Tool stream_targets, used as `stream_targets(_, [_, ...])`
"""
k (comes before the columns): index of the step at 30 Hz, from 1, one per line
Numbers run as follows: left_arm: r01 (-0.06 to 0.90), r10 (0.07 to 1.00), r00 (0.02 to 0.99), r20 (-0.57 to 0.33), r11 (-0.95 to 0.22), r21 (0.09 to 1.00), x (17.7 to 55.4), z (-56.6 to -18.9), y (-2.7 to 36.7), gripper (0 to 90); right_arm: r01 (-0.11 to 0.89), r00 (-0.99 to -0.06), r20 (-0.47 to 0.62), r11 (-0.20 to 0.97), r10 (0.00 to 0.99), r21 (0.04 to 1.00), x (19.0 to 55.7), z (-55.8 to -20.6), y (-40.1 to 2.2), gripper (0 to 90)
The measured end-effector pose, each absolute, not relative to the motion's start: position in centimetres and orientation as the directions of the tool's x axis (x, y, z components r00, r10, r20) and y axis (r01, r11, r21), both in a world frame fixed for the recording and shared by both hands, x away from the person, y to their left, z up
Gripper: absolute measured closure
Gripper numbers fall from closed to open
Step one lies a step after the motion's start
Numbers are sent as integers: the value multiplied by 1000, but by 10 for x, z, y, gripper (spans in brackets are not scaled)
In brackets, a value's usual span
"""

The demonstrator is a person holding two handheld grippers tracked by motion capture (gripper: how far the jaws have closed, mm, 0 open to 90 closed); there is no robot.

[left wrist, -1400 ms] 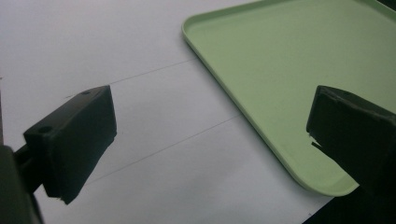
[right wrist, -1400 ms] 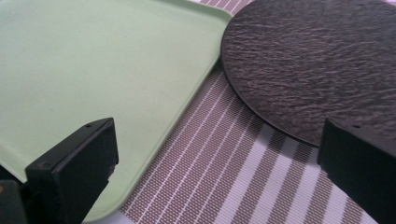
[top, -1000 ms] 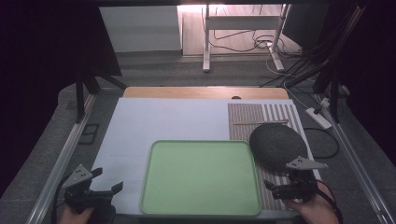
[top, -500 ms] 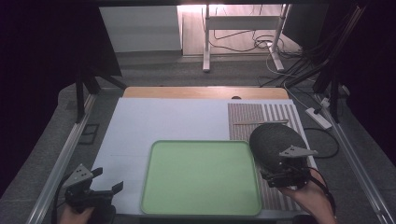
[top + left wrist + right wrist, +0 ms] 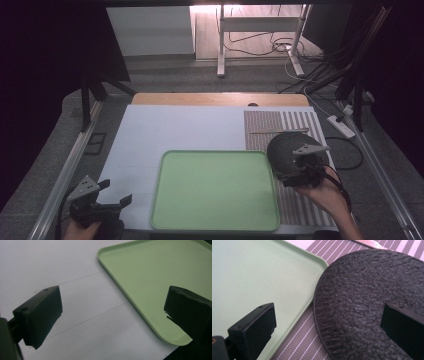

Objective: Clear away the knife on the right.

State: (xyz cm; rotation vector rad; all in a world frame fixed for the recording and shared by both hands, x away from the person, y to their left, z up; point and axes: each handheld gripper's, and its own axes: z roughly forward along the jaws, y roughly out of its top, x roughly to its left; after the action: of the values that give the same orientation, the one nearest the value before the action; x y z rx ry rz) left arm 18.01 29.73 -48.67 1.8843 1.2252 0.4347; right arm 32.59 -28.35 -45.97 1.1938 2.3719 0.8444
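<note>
Now, nearest first:
Left gripper (image 5: 114, 197): sitting at the near left corner of the table, held low by the person's left hand (image 5: 82, 231); it is showing no shift from the frames of a second and half a second ago. Its jaws are standing wide apart with nothing between them, pointing across the white mat (image 5: 175, 130) toward the tray's near left corner.
Green tray (image 5: 215, 190): lying flat on the white mat at the near middle of the table, bare inside, in the same place as before.
Right gripper (image 5: 295, 170): a second ago it was hanging near the table's front edge, just short of the dark disc; half a second ago it was reaching the disc's near side; now it is hovering over the disc's near half, farther forward again. Its jaws are spread wide and gripping nothing; in the right gripper view one jaw is lying over the tray's edge and the other over the disc.
Right hand (image 5: 327, 195): following the gripper forward, with more of the forearm coming into view than earlier.
Dark textured disc (image 5: 372, 302): resting on the striped placemat (image 5: 265, 127) just beside the tray's right edge, unmoved.
Pale stick (image 5: 277, 131): lying across the placemat beyond the disc, unchanged.
</note>
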Motion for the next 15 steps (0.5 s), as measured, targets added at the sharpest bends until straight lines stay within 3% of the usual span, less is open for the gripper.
stream_targets(8, [587, 873, 467, -143, -184, 788, 180, -487, 297, 27, 609, -580, -50, 473, 813, 637, 348, -464, -283, 61])
stream_targets(15, [587, 872, 469, -142, -187, 788, 181, -487, 297, 27, 617, -598, -59, 506, 799, 603, 373, -467, -281, 209])
